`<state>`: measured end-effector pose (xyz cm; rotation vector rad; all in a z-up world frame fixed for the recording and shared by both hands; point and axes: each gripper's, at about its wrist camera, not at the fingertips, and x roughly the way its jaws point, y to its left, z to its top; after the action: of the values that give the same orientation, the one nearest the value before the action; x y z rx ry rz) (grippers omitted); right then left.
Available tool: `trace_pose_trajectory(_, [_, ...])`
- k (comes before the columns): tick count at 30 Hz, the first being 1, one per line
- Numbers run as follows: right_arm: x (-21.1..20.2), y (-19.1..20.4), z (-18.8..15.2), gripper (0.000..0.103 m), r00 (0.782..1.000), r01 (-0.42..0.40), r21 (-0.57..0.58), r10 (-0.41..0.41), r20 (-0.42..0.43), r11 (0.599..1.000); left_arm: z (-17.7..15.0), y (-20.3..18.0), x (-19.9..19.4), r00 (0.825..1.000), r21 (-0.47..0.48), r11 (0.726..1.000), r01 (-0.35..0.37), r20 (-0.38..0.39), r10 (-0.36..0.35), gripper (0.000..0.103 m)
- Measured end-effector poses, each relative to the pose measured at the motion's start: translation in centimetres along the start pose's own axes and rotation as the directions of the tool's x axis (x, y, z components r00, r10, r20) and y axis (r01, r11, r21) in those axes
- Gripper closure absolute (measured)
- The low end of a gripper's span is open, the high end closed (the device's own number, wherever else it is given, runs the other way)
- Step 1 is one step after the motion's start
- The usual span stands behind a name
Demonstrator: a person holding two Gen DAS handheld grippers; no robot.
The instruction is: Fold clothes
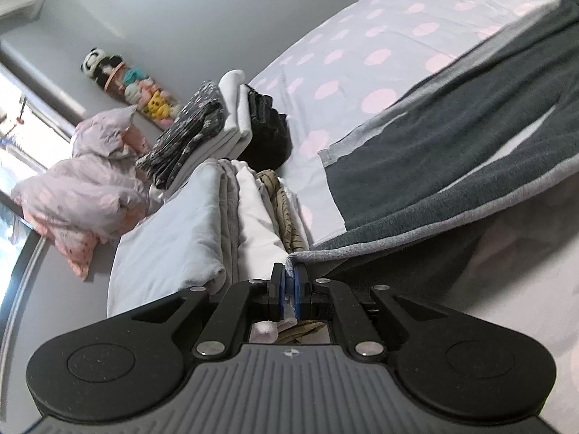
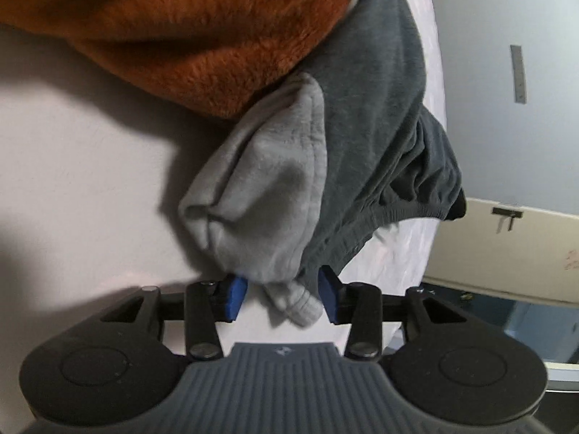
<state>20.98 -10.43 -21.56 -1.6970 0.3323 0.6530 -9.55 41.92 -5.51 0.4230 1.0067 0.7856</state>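
The dark grey garment (image 1: 452, 152) with light grey trim is lying stretched across the spotted bed sheet, one trimmed edge lifted off it. In the right wrist view its light grey cuff (image 2: 267, 188) is hanging bunched and creased, beside its gathered elastic waistband (image 2: 409, 202).

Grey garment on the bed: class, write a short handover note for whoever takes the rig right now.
Left hand-held gripper: shut on the pale-trimmed edge of the grey garment.
Right hand-held gripper: jaws apart, the light grey cuff lies between the pads, not pinched.
Garment lies spread across the spotted bedsheet; an orange fleece lies on its far part.
Done: folded stacks beside it.
Left: close on the cuff, fold this garment, probably stack it.
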Motion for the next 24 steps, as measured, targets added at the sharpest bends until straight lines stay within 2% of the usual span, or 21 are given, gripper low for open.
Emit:
trace_pose_trajectory(1, [0.2, -0.1, 0.1, 0.06, 1.0, 0.012, 0.027, -0.012, 0.01, 1.0, 0.0, 0.2, -0.1, 1.0, -0.01, 1.0, -0.001, 0.0, 0.001, 0.097])
trace_pose_trajectory(2, [0.5, -0.3, 0.1, 0.08, 1.0, 0.016, 0.069, -0.017, 0.009, 0.998, 0.1, 0.3, -0.3, 1.0, -0.02, 1.0, -0.003, -0.001, 0.003, 0.097])
trace_pose_trajectory(3, [0.7, -0.6, 0.1, 0.093, 1.0, 0.027, 0.118, -0.026, -0.009, 0.993, 0.1, 0.6, -0.4, 1.0, -0.035, 0.999, -0.001, 0.001, 0.002, 0.097])
trace_pose_trajectory(5, [0.3, -1.9, -0.4, 0.094, 0.996, 0.09, 0.234, -0.082, -0.044, 0.968, 0.1, 1.0, -0.7, 1.0, -0.064, 0.998, 0.001, 0.006, 0.0, 0.097])
trace_pose_trajectory(7, [-0.1, -3.3, -1.0, 0.094, 0.987, 0.155, 0.345, -0.133, -0.085, 0.926, 0.1, 1.6, -1.1, 1.0, -0.096, 0.995, 0.003, 0.016, -0.001, 0.098])
trace_pose_trajectory(8, [-0.6, -4.6, -1.6, 0.095, 0.982, 0.188, 0.414, -0.157, -0.107, 0.891, 0.1, 2.0, -1.4, 1.0, -0.114, 0.993, 0.004, 0.025, -0.001, 0.098])
trace_pose_trajectory(10, [-2.1, -8.1, -2.9, 0.095, 0.967, 0.254, 0.562, -0.204, -0.15, 0.787, 0.0, 2.8, -2.0, 0.999, -0.15, 0.989, 0.017, 0.046, -0.01, 0.097])
trace_pose_trajectory(15, [-7.2, -16.1, -5.8, 0.095, 0.923, 0.363, 0.756, -0.322, -0.211, 0.545, -0.4, 4.0, -5.4, 0.993, -0.187, 0.982, 0.02, 0.122, 0.003, 0.098])
trace_pose_trajectory(17, [-8.9, -17.8, -6.5, 0.095, 0.907, 0.388, 0.78, -0.352, -0.23, 0.491, -1.0, 4.4, -6.9, 0.99, -0.202, 0.979, 0.034, 0.144, -0.005, 0.098])
trace_pose_trajectory(20, [-10.5, -19.3, -7.5, 0.095, 0.905, 0.387, 0.812, -0.35, -0.243, 0.436, -1.8, 4.8, -8.0, 0.987, -0.211, 0.977, 0.045, 0.159, -0.011, 0.098])
trace_pose_trajectory(21, [-10.6, -19.4, -7.6, 0.095, 0.906, 0.385, 0.812, -0.348, -0.241, 0.439, -1.9, 4.8, -7.8, 0.988, -0.216, 0.975, 0.047, 0.154, -0.014, 0.098])
trace_pose_trajectory(24, [-9.8, -19.0, -6.8, 0.095, 0.916, 0.373, 0.793, -0.324, -0.235, 0.481, -2.0, 4.5, -6.4, 0.992, -0.215, 0.975, 0.056, 0.126, -0.029, 0.098])
